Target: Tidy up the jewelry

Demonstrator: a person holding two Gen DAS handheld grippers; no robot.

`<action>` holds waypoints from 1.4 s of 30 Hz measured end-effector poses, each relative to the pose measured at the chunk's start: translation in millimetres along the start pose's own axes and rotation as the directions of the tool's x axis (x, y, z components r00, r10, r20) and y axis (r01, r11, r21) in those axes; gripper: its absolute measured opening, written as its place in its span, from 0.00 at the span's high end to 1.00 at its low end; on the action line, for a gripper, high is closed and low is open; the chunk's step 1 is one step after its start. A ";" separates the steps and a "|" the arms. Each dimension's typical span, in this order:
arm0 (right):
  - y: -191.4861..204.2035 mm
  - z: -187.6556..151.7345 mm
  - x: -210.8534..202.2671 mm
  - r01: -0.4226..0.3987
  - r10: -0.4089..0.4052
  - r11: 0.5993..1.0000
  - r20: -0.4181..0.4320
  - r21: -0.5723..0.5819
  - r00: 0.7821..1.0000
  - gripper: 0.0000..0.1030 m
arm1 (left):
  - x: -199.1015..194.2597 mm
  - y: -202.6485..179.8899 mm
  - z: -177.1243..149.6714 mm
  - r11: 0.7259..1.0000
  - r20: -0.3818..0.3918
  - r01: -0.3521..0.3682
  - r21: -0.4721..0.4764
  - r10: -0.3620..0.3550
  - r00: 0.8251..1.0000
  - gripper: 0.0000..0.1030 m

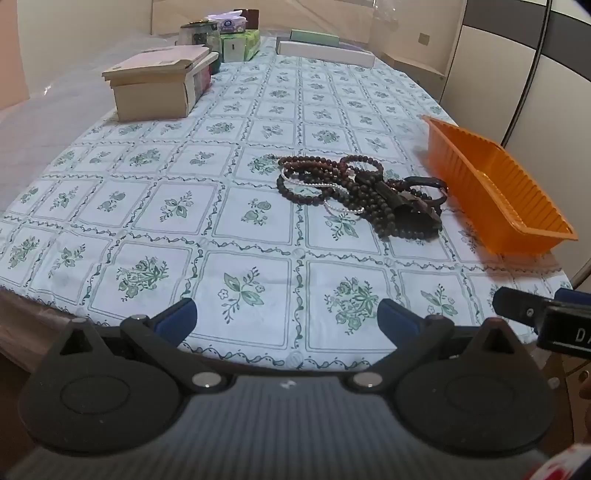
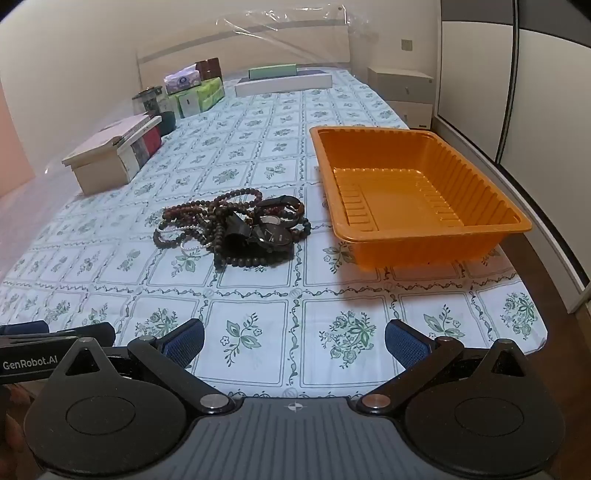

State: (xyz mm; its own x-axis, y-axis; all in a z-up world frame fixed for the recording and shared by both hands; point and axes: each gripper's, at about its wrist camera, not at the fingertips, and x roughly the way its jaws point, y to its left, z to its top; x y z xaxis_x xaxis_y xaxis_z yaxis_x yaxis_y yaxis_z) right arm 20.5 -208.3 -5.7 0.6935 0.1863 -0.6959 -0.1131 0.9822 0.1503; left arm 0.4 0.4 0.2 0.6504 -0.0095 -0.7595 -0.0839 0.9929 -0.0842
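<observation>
A tangled pile of jewelry point(image 1: 354, 192) lies on the floral tablecloth: dark bead strands, a thin pearl strand and black watches. It also shows in the right wrist view point(image 2: 236, 229). An empty orange plastic tray point(image 2: 413, 199) stands just right of the pile; in the left wrist view the tray point(image 1: 491, 184) is at the right edge. My left gripper point(image 1: 286, 317) is open and empty, near the table's front edge, well short of the pile. My right gripper point(image 2: 293, 339) is open and empty, also at the front edge.
A beige lidded box point(image 1: 159, 81) stands at the far left of the table. Tissue packs and a jar point(image 1: 221, 33) and flat white and green boxes point(image 1: 325, 48) are at the far end. The tablecloth point(image 1: 147, 206) covers the table. A wardrobe point(image 2: 517, 92) stands at the right.
</observation>
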 end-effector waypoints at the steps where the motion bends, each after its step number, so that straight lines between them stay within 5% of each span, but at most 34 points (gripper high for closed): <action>1: -0.2 -0.1 0.0 -0.002 0.002 1.000 0.003 0.002 1.000 0.00 | 0.4 0.2 0.5 1.000 -0.001 0.000 0.004 0.000 1.000 0.00; 42: 2.5 2.2 -0.6 0.007 -0.007 1.000 0.002 -0.022 1.000 0.00 | -4.7 -4.4 2.8 1.000 0.024 0.013 0.009 -0.013 1.000 0.00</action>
State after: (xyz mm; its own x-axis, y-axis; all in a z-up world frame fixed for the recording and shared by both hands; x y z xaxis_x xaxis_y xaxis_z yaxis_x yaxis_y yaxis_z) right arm 21.4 -206.0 -3.4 0.6954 0.1791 -0.6959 -0.1236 0.9838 0.1296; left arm -0.2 -3.5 5.9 0.6693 -0.0200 -0.7427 -0.0686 0.9937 -0.0886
